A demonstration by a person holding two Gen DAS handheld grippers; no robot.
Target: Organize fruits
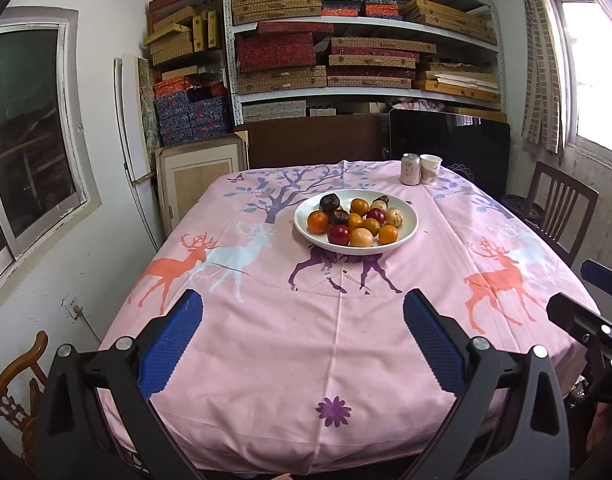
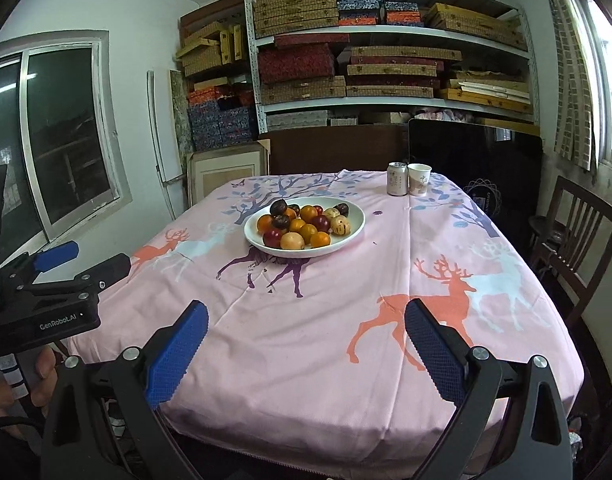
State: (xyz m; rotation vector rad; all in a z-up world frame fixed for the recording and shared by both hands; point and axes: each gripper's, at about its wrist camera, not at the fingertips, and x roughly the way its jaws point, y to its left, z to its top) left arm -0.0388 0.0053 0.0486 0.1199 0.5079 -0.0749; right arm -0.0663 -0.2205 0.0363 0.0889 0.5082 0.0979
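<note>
A white bowl (image 1: 401,236) (image 2: 351,224) stands mid-table, filled with several fruits: orange ones (image 1: 317,222) (image 2: 319,239), dark red ones (image 1: 338,235) (image 2: 272,237), dark brown ones (image 1: 329,202) (image 2: 278,207) and pale tan ones (image 1: 393,216) (image 2: 340,225). My left gripper (image 1: 302,308) hangs open over the near part of the pink tablecloth (image 1: 290,360), well short of the bowl, with nothing between its blue pads (image 1: 174,336). My right gripper (image 2: 306,316) is open too, empty, over the near right of the cloth (image 2: 313,360). Each gripper appears at the edge of the other's view.
A drinks can (image 1: 409,169) (image 2: 396,178) and a paper cup (image 1: 430,169) (image 2: 419,179) stand at the far side of the table. Wooden chairs (image 1: 561,208) (image 2: 577,236) sit at the right and one (image 1: 18,392) at the near left. Shelves of boxes (image 1: 345,40) line the back wall.
</note>
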